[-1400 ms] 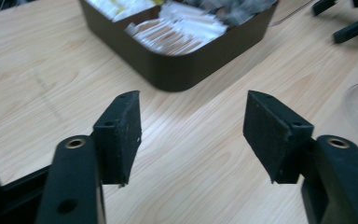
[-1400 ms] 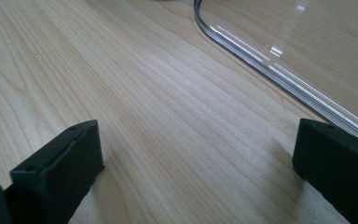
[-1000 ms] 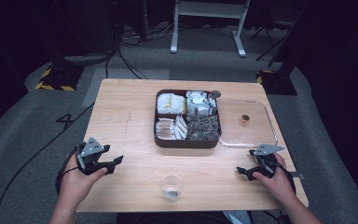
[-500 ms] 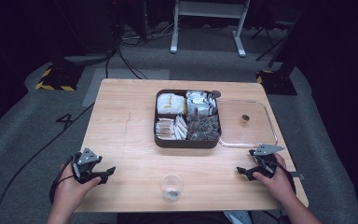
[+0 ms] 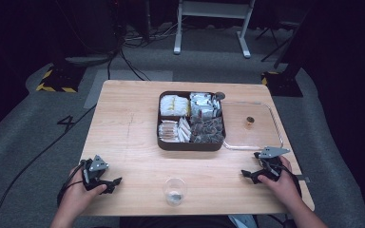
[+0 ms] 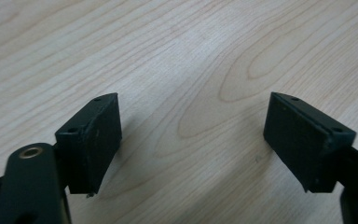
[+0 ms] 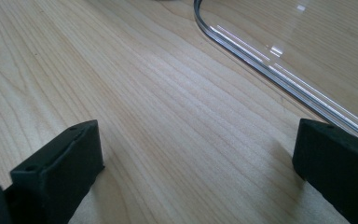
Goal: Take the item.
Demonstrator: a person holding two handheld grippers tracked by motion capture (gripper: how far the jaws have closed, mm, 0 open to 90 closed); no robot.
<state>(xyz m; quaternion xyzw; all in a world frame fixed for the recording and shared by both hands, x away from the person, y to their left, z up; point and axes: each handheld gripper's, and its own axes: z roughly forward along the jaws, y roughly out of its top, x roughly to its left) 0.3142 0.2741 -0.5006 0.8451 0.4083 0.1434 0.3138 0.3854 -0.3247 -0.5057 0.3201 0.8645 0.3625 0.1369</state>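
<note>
Over the last second I had drawn my left gripper (image 5: 105, 182) back from further in on the table toward the near edge at about seven o'clock, and there it sat low over bare wood, its jaws spread wide with nothing between them; the left gripper view confirmed it, both black pads (image 6: 93, 135) flanking empty grain. My right gripper (image 5: 254, 174) had not moved at all in that time: it rested at roughly four o'clock on the table (image 5: 133, 142), jaws likewise wide apart and holding nothing, just short of the clear lid (image 5: 252, 135), whose curved rim (image 7: 261, 60) ran across the upper right of the right gripper view, close ahead of the right-hand jaw. That lid lay flat at about two o'clock, touching the right side of the dark compartment tray (image 5: 191, 142), which was uncovered, with packets in all four sections. A small clear cup (image 5: 174, 190) stood alone at six o'clock, between my two hands and apart from both. I read the left hand's retreat as settling into a rest pose rather than reaching for anything, so the work on the tray looked to me either not begun or paused, with the lid the nearest thing for the right hand.
</note>
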